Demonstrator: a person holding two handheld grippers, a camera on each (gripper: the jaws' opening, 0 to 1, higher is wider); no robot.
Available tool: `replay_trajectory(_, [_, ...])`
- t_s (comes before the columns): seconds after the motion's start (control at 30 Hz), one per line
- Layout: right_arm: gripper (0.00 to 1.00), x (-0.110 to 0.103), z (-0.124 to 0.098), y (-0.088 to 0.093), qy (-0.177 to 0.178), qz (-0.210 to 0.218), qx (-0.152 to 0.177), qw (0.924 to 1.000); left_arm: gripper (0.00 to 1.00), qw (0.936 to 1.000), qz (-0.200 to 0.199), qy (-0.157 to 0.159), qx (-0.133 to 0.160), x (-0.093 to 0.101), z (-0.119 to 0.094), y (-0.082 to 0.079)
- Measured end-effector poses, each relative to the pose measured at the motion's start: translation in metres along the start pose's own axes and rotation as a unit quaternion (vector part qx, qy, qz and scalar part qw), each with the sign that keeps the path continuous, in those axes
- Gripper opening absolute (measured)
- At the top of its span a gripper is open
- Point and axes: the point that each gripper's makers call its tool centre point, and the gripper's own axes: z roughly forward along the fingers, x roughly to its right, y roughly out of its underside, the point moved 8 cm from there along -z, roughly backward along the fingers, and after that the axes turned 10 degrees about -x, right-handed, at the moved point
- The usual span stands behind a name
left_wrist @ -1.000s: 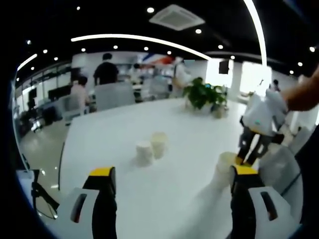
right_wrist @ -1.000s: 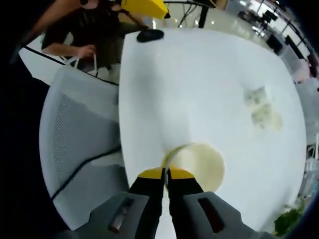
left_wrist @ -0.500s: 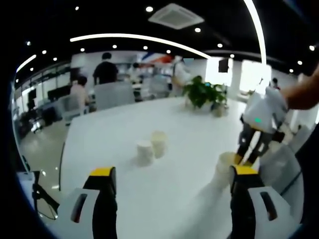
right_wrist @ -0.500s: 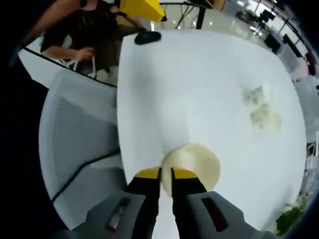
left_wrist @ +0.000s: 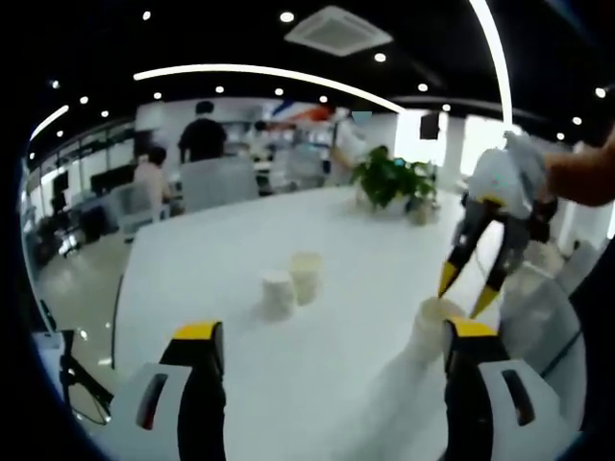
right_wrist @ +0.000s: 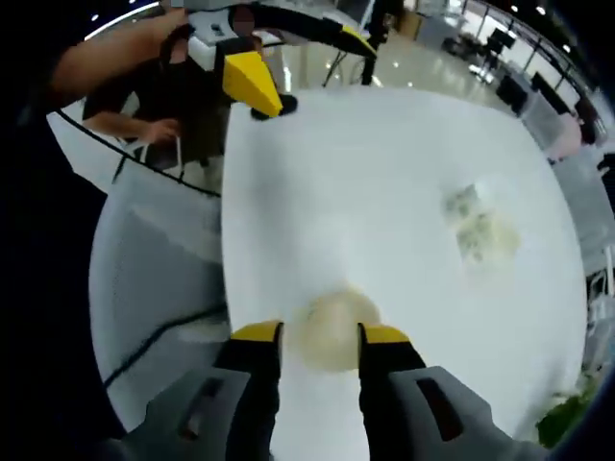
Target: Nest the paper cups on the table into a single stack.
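Observation:
On the white table (left_wrist: pixel 231 240) two paper cups stand side by side: one (left_wrist: pixel 278 294) nearer me, another (left_wrist: pixel 307 277) just behind it. A third cup (left_wrist: pixel 430 323) stands at the right, close to my left gripper's right jaw. My left gripper (left_wrist: pixel 332 331) is open and holds nothing. My right gripper (left_wrist: pixel 469 293) hangs open just above that third cup. In the right gripper view, my right gripper (right_wrist: pixel 319 334) is open, with the blurred cup (right_wrist: pixel 331 327) below and between its jaws. The two other cups (right_wrist: pixel 475 223) lie farther off, and the left gripper (right_wrist: pixel 252 79) shows at the top.
A potted plant (left_wrist: pixel 390 182) stands at the table's far side. White chairs (left_wrist: pixel 220 182) and people are beyond it. A mesh chair (right_wrist: pixel 154 279) sits against the table edge (right_wrist: pixel 227 240) by the third cup. A person sits behind the left gripper.
My right gripper has opened, let go of the cup's rim and lifted above it. The cup stays on the table. The left gripper has not moved.

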Motion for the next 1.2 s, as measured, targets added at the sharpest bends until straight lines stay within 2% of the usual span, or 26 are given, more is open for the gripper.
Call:
replay_trajectory(0.1, [0.31,0.008,-0.01,0.005,0.014,0.017,0.016,0.9996,0.95,1.0,0.003,-0.001,0.007,0.0,0.001,-0.002])
replay_trajectory(0.33, [0.35,0.028,-0.038,0.017,0.061,0.05,0.093,0.9925,0.97,0.9999,0.003,0.002,0.013,-0.003,0.005,-0.007])
replay_trajectory(0.47, [0.45,0.036,-0.051,0.028,0.083,0.084,0.149,0.9817,0.97,0.9999,0.006,0.002,0.012,-0.002,0.006,-0.008])
replay_trajectory(0.63, [0.46,0.041,-0.059,0.05,0.09,0.109,0.184,0.9727,0.98,0.9999,0.011,0.003,0.008,0.001,0.007,-0.007])
replay_trajectory(0.77, [0.51,0.041,-0.063,0.069,0.096,0.128,0.206,0.9653,0.98,0.9999,0.015,0.006,0.0,0.003,0.009,-0.002])
replay_trajectory(0.8, [0.52,0.041,-0.064,0.072,0.095,0.133,0.213,0.9632,0.98,0.9995,0.027,0.011,-0.005,0.004,0.007,0.002])
replay_trajectory(0.93, [0.57,0.042,-0.063,0.085,0.104,0.151,0.239,0.9536,0.98,0.9994,0.026,0.004,-0.021,-0.001,0.004,0.01])
replay_trajectory(0.97, [0.58,0.044,-0.062,0.087,0.116,0.147,0.251,0.9497,0.98,0.9995,0.025,0.003,-0.021,-0.002,0.004,0.01])
replay_trajectory(1.03, [0.61,0.044,-0.061,0.091,0.12,0.151,0.258,0.9466,0.98,0.9997,0.019,0.0,-0.014,-0.003,0.001,0.008])
replay_trajectory(1.1, [0.65,0.046,-0.058,0.092,0.13,0.149,0.284,0.9381,0.98,0.9999,0.014,-0.006,-0.005,-0.005,0.0,0.004])
replay_trajectory(1.2, [0.74,0.051,-0.051,0.097,0.148,0.147,0.296,0.932,0.98,0.9999,0.009,-0.01,0.003,-0.006,0.001,0.004])
